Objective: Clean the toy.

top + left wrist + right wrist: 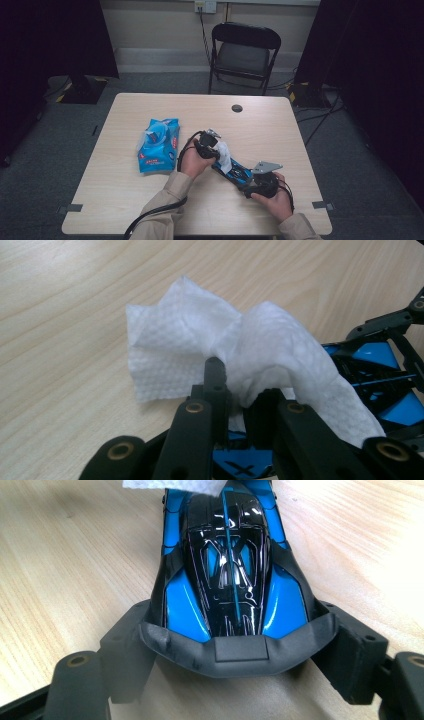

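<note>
**Wipe on toy car, both tongs engaged**

Nearest the lens in the right gripper view, the right tongs (235,655) grasp one end of the car (232,580): each jaw presses a side of the dark bumper at the bottom of the frame, and the glossy blue and black body runs away toward the upper centre. In the high view the right tongs (257,182) sit at lower right of centre, with the grey plate on top.

Left tongs (235,390) are clenched on a white wipe (220,340), with the jaws nearly together and the cloth bunched between them at frame centre. The wipe spreads to the upper left over the bench (65,315) and drapes to the right onto the car's blue parts (380,355). In the high view the left tongs (212,145) hold the wipe (223,155) on the car's far end, just left of frame centre.

The car (239,172) lies diagonally on the bench (280,125) between the two tongs, resting on the surface.

A blue wipe pack (159,145) lies left of centre, near the left hand (192,162) but apart from it. A black folding chair (243,55) stands beyond the bench at top centre.
</note>
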